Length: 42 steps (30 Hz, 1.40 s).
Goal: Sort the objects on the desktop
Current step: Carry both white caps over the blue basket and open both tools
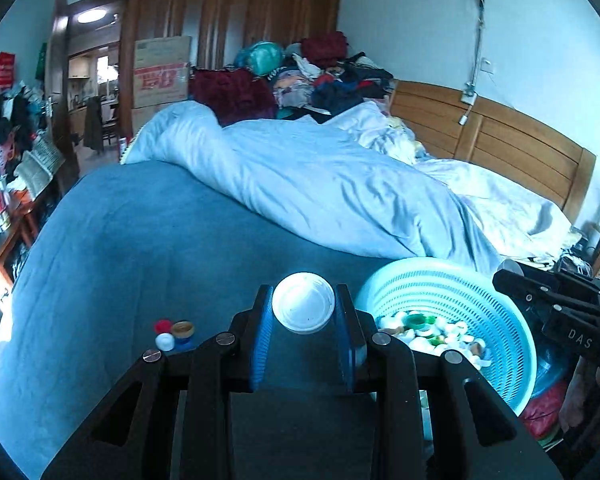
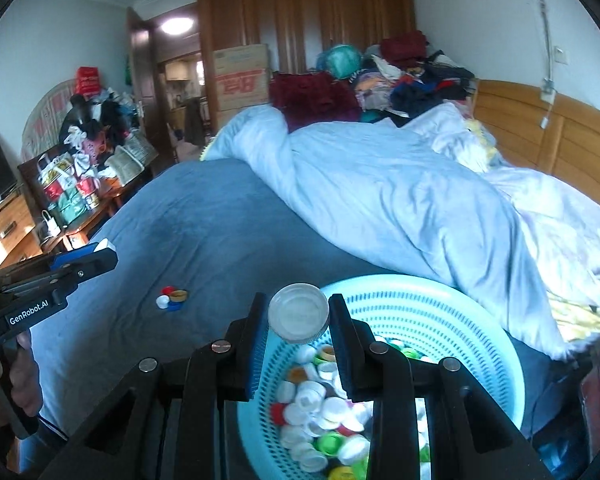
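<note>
My left gripper [image 1: 304,304] is shut on a white round lid [image 1: 303,302], held above the blue bedspread [image 1: 140,240]. My right gripper [image 2: 299,314] is shut on a larger grey-white lid [image 2: 299,312], hanging over the near rim of a light blue perforated basket [image 2: 420,300] filled with several bottle caps. In the left wrist view that basket [image 1: 460,292] lies to the right, with the right gripper's black body [image 1: 556,308] beyond it. A small cluster of caps, red, white, blue and gold [image 1: 175,334], rests on the bedspread, seen also as caps [image 2: 172,298] in the right wrist view.
A crumpled pale duvet [image 1: 320,184] runs across the bed behind the basket. Piled clothes [image 1: 312,76], a cardboard box [image 1: 162,72] and a wooden wardrobe [image 1: 236,8] stand at the far end. A cluttered side table [image 2: 80,184] stands left. A hand [image 2: 4,384] holds the left gripper's handle.
</note>
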Available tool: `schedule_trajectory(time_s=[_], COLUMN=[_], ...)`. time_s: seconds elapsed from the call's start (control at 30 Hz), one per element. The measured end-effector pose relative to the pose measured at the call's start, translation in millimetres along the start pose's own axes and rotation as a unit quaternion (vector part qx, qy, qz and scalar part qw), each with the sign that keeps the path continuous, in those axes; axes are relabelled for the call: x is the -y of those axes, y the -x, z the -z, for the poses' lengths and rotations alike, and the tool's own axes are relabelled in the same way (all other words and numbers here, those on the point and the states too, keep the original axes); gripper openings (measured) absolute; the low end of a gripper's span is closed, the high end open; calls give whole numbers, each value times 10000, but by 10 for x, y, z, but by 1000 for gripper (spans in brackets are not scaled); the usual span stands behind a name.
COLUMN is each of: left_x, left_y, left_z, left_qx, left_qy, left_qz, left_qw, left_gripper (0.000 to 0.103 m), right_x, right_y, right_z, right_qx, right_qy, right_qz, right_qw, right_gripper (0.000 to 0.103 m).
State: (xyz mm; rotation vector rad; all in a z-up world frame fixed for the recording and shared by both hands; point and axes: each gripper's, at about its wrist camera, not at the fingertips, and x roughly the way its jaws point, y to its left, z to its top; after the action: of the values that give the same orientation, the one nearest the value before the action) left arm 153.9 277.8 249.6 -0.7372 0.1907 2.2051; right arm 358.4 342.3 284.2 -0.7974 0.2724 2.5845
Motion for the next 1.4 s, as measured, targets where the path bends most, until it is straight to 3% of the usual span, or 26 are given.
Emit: schedule_trajectory(time_s=[0.2, 0.43, 0.73, 1.4], left_x=[421, 956, 1425, 1629], left_y=[-141, -460, -812, -942], left_z=[-92, -190, -113, 13], left_qx=[-186, -686, -1212, -1408], left_qy=[-199, -522, -1113, -1388], left_qz=[202, 568, 326, 146], left_qw=[9994, 9947, 9858, 9801], left_gripper=[25, 25, 25, 25], right_x=[219, 516, 815, 996], right_y=[42, 41, 3, 15], right_z=[26, 106, 241, 388], right_qx=[-167, -330, -528, -557], right_qy=[-138, -392, -615, -841], right_qz=[67, 243, 426, 352], right_qw=[9997, 9984, 9958, 9943], right_gripper=[33, 33, 33, 33])
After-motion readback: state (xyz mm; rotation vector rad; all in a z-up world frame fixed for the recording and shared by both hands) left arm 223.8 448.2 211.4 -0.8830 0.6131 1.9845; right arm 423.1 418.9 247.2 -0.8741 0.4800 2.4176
